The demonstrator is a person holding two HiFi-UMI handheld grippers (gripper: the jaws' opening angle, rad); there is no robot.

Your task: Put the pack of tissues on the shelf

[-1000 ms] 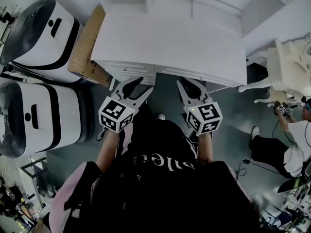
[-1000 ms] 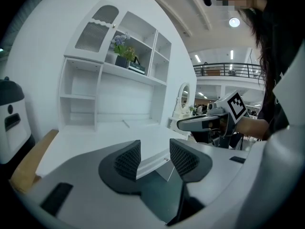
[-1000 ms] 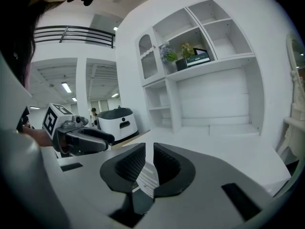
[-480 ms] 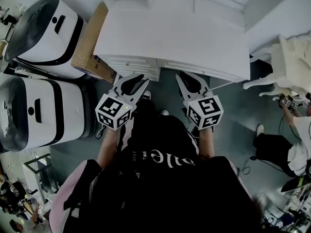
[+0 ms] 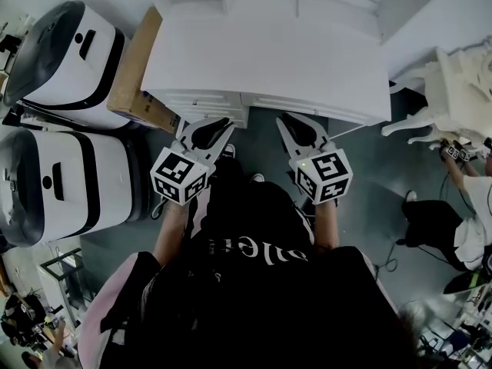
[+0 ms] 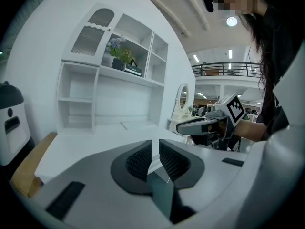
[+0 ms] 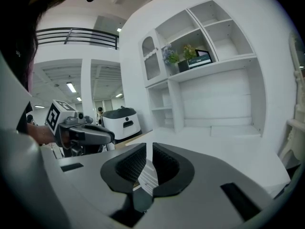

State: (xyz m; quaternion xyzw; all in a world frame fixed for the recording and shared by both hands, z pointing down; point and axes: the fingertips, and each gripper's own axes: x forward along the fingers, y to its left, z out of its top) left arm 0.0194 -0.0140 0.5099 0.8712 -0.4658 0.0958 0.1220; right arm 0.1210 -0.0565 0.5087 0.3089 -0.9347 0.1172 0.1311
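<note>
In the head view, the left gripper [image 5: 209,129] and right gripper [image 5: 301,126] hung side by side just short of the white worktop [image 5: 269,60], which looked bare, with no pack of tissues to be made out. The left gripper view showed its jaws just closed together on nothing, with the shelf [image 6: 127,74] beyond bearing a plant [image 6: 119,55]. In the right gripper view its jaws were likewise together and empty, and a flat box [image 7: 198,59] by the plant was too small to name, so the pack was either that or out of sight; I judged both grippers best kept off the worktop edge.
</note>
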